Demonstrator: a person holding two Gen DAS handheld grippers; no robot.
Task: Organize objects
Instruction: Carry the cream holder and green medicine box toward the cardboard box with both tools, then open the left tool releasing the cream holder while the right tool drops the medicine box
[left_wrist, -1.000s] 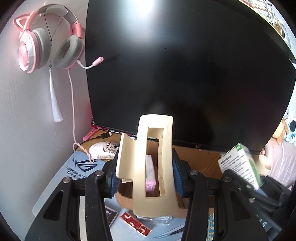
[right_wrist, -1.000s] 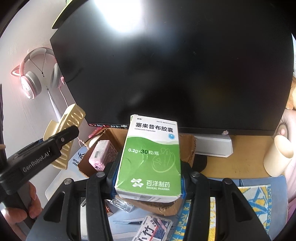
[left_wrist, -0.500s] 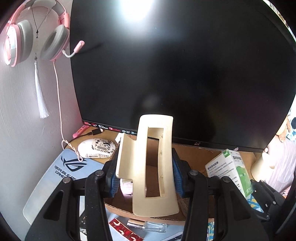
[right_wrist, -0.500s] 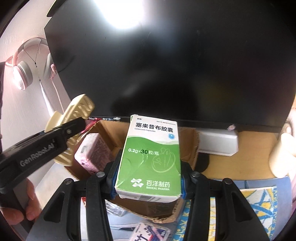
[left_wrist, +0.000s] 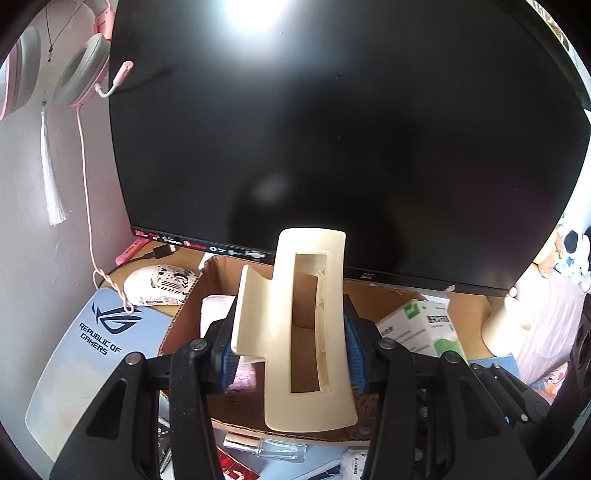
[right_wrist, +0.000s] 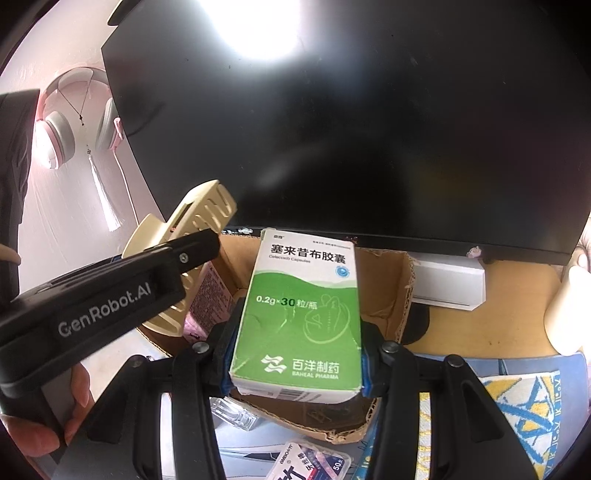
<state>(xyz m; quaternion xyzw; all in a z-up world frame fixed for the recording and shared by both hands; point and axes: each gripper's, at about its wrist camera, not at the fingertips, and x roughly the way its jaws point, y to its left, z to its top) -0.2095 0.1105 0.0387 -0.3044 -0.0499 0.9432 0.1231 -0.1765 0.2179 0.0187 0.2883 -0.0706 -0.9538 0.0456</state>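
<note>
Left gripper (left_wrist: 291, 354): blue pads clamped on a cream hair claw clip (left_wrist: 306, 332), one pad on each side of it; the clip stands upright over the open cardboard box (left_wrist: 369, 291).
Right gripper (right_wrist: 295, 354): pads clamped on the two sides of a green and white medicine box (right_wrist: 299, 314), held upright over the same cardboard box, printed face toward the camera.
Cardboard box: on the desk just in front of the dark monitor (left_wrist: 332, 129), flaps open; a pink packet (left_wrist: 218, 314) lies inside at its left.
Seen from the right wrist: the left gripper reaches in from the left, a hand (right_wrist: 55, 417) around its handle, with the clip over the box's left side.
Near the box: a small clear glass bottle (left_wrist: 273, 448) lies at its near edge.
Left of the box: a white patterned mouse (left_wrist: 159, 284) on a grey mouse pad (left_wrist: 85, 354).
Wall, far left: pink headphones (left_wrist: 74, 62) hang with a white tassel (left_wrist: 53, 170) below.
</note>
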